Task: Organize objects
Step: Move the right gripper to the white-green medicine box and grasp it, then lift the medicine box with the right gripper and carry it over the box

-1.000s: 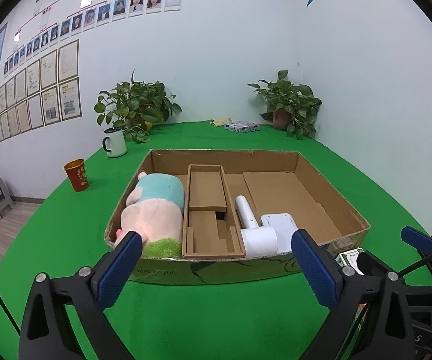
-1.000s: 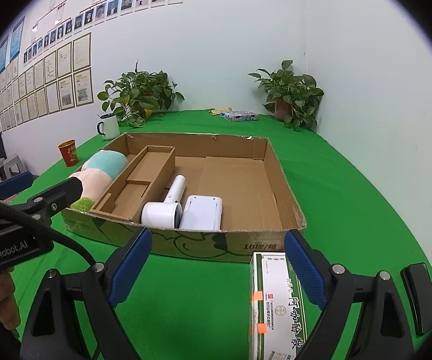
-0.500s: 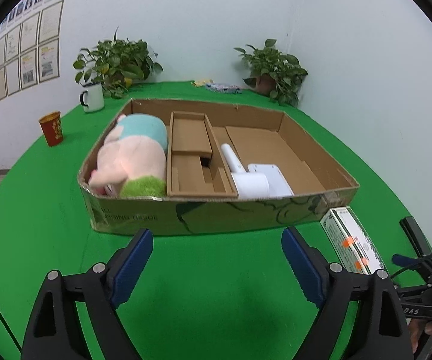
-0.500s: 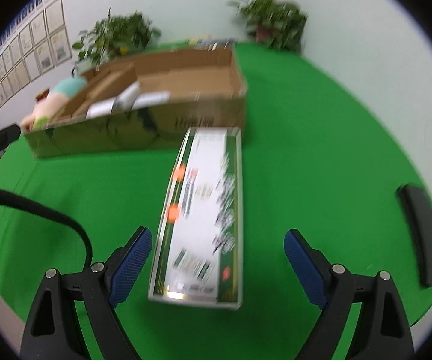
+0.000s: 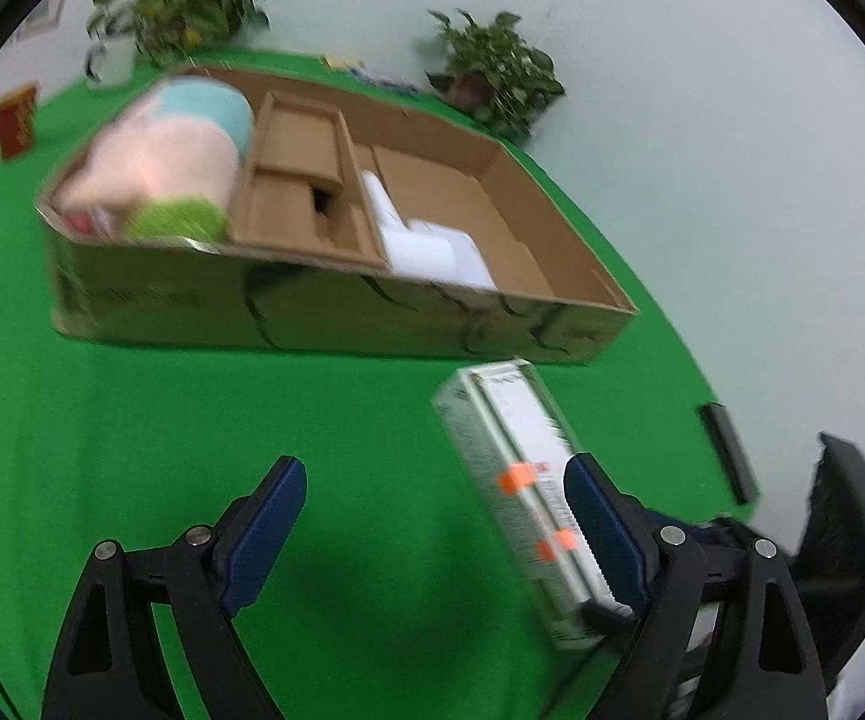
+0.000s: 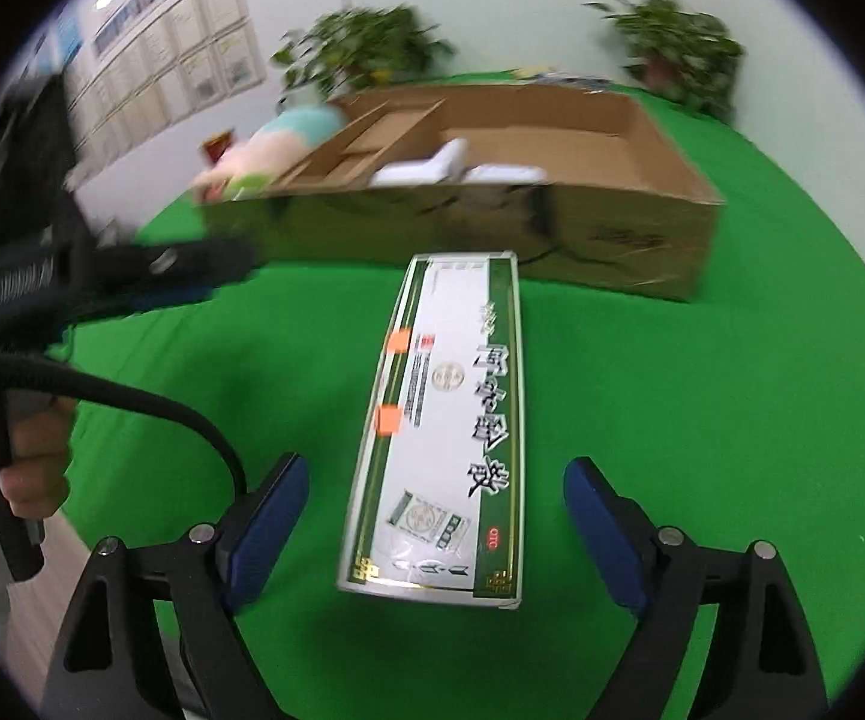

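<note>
Office room — framed certificates (image 6: 192,69) on wall, potted plants (image 6: 672,45).

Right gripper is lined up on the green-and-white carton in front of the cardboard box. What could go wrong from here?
1. The right gripper is open around the carton near one end; gripped there, the long carton may droop or swing when lifted.
2. The left gripper is close beside the carton; the two could collide.
3. The hair dryer already fills part of the cardboard box, so the carton could land on it.
</note>
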Tool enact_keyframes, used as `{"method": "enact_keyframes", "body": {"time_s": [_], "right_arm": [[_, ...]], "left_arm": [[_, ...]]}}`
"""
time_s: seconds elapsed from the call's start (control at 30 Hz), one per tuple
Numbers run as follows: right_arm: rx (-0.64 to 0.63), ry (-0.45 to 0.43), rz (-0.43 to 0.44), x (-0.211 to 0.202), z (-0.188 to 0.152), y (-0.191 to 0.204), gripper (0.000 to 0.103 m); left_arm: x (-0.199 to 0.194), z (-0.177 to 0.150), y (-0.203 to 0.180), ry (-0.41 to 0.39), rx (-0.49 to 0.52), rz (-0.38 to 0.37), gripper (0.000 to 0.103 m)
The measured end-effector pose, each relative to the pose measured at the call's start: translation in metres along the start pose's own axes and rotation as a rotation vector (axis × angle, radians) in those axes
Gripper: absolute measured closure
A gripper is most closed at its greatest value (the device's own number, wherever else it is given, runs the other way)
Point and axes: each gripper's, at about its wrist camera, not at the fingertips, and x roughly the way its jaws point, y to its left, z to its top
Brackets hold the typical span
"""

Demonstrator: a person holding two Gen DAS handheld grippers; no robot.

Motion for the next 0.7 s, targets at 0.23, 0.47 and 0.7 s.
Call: {"method": "enact_keyframes", "body": {"time_s": [0.23,0.47,0.7], "right_arm": [[-0.059,0.079,-0.054,0.021,-0.004,0.016,0.016],[-0.017,0.075,-0.038,0.023,-0.002,0.021,0.035],[0.192,0.078,0.196,0.016,-0.012,0.005,0.037]], "left_arm": [[0.053,-0.004,-0.007,0.145,-0.084,-0.19,0.015],[0.07,-0.012,-0.004,0.182,-0.148,-0.25,0.017],[0.072,-0.016,0.0,0.186,-0.169,-0.245,0.046]]}}
